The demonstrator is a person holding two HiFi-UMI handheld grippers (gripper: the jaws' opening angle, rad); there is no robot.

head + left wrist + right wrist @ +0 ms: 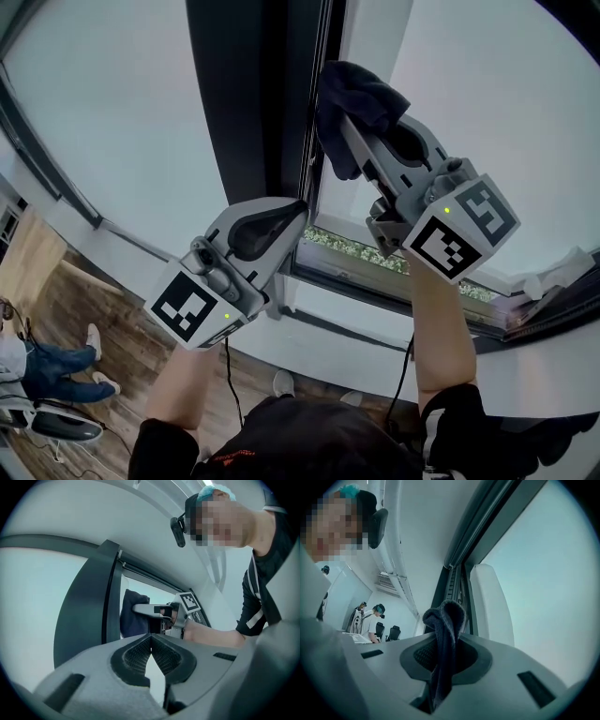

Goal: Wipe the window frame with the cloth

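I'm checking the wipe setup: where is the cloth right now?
In the head view the cloth is pinched in the right tool, up at the dark vertical window frame, above and right of the left tool.

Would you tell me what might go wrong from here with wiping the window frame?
The right gripper holds the cloth by a narrow fold, so dragging it along the window frame might pull it loose. The left gripper, shut and empty, sits just below at the frame; a downward stroke might bump it.
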